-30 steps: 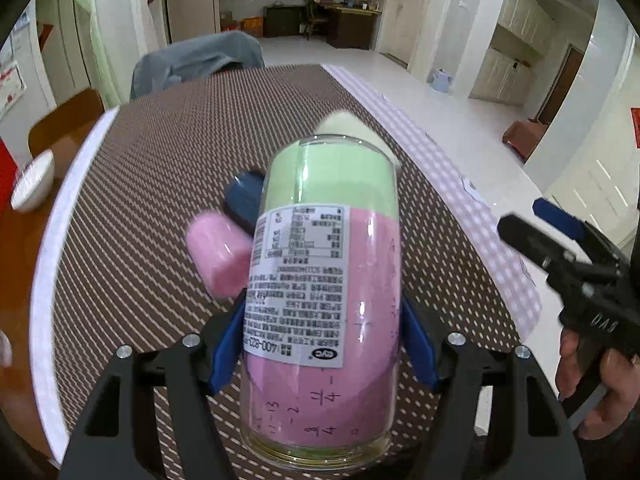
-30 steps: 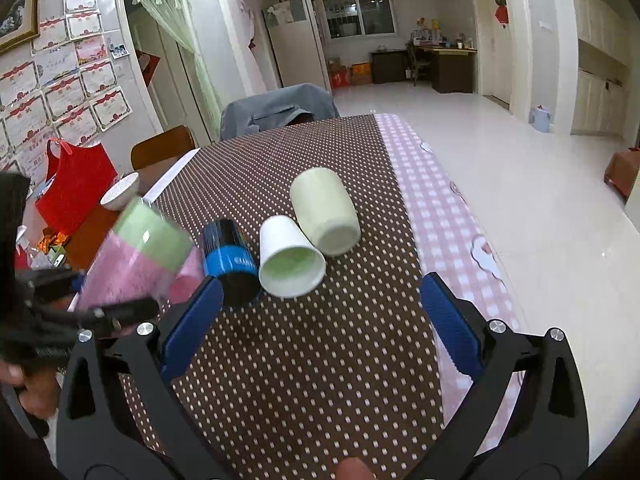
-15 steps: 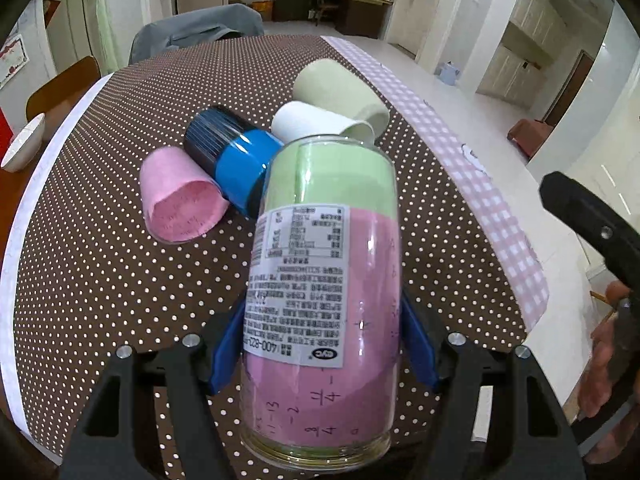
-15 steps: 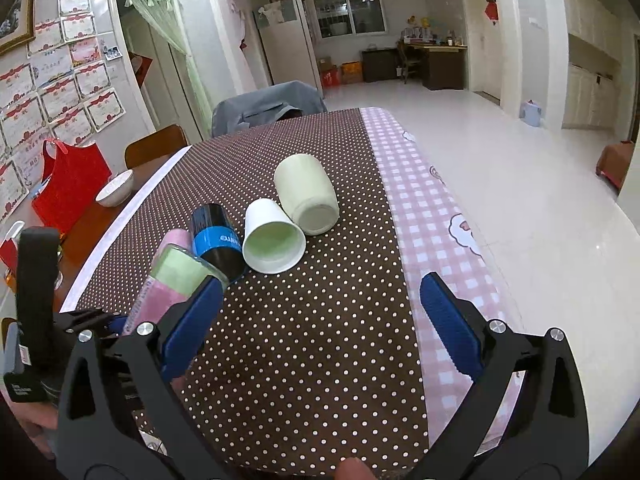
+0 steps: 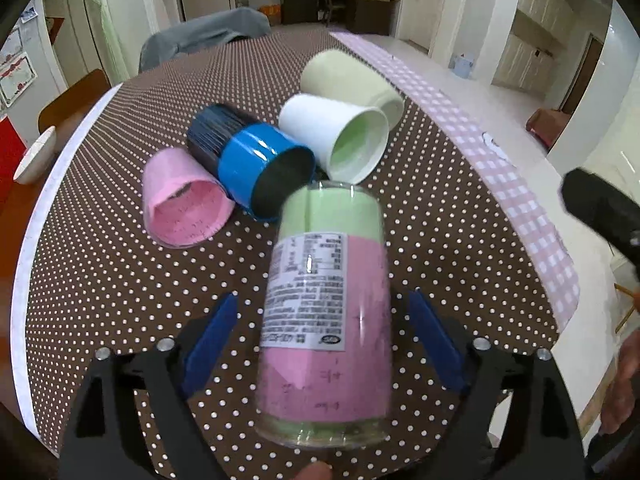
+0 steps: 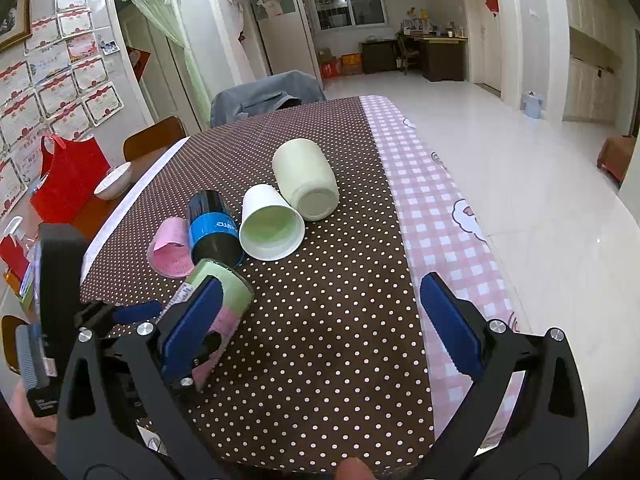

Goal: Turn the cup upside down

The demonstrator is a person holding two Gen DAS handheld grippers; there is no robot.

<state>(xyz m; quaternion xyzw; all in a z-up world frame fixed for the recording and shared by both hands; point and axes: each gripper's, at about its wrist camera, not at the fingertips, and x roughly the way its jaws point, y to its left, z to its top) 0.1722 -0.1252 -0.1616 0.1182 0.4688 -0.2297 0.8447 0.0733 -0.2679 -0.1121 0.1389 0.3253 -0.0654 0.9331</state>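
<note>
The left claw (image 5: 320, 344) is spread: its two blue pads (image 5: 208, 340) stand on both sides of the pink-and-green cup (image 5: 324, 332) with a visible gap, so they do not pinch it. The cup is a clear cylinder with a printed label, and it sits between the pads, near the front edge of the counter (image 5: 100, 280). In the right wrist view the same cup (image 6: 224, 288) leans forward, so I cannot tell if it rests firmly on the dotted cloth or is just being let go. The label text reads inverted and the green end points away from the camera, but which end is the mouth is not clear from these pictures. My judgement is that the turning part is about done and the release is in progress; what is left is to see the cup stand steady and to pull the left claw back. The right claw (image 6: 328, 328) is wide apart and holds nothing, over the near part of the counter. Behind the cup, four other cups lie on their sides: a pink cup (image 5: 184, 200), a blue-and-black cup (image 5: 248, 160), a white cup (image 5: 336, 136) and a pale green cup (image 5: 348, 80).
</note>
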